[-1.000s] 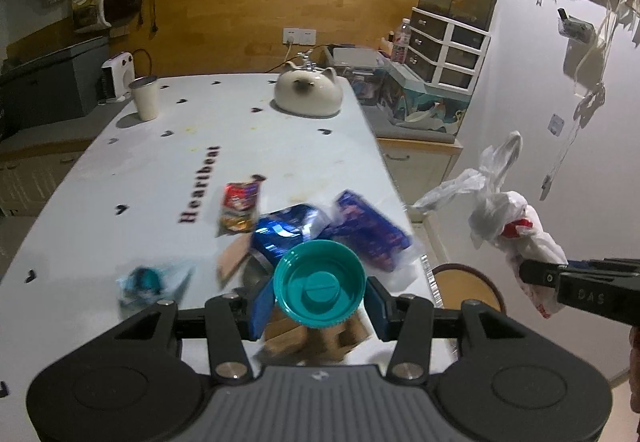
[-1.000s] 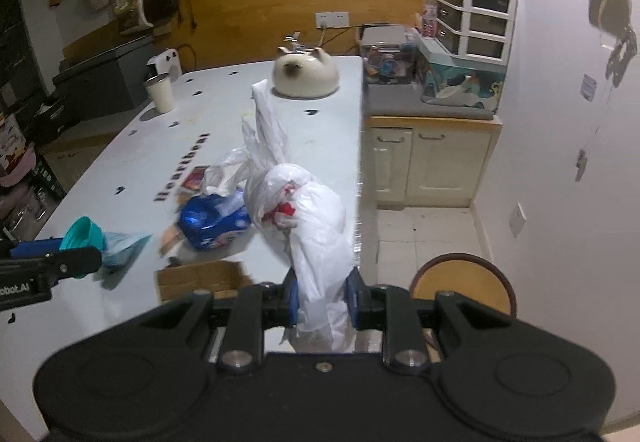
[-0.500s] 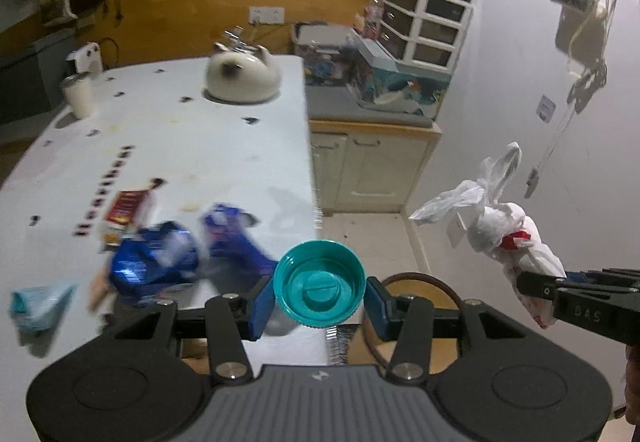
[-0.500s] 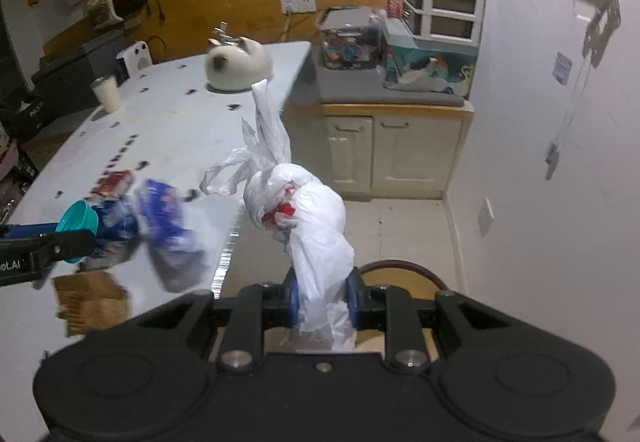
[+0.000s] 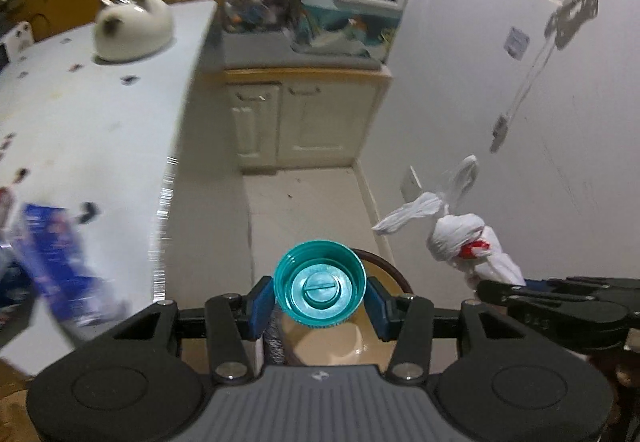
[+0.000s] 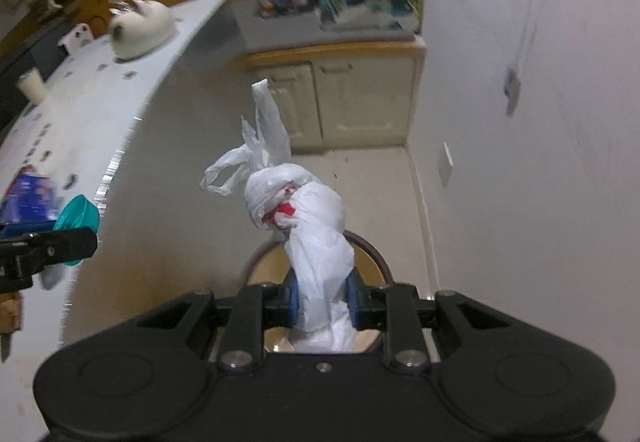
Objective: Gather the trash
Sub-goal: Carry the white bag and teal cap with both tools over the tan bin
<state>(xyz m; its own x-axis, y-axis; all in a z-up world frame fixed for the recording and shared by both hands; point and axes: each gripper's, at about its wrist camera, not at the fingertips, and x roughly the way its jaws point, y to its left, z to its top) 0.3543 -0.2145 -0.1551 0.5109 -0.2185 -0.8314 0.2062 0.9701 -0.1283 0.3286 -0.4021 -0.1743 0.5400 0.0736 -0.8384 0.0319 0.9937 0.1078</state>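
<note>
Both tools now past the table [image 5: 100,130], left tool [image 5: 320,294] clamping teal cap [image 5: 320,284], right tool [image 6: 322,302] white bag [image 6: 308,218].

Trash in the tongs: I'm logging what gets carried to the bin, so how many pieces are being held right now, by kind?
Teal plastic lid, in the left tongs: 1
Knotted white plastic bag, in the right tongs: 1
Total: 2
</note>
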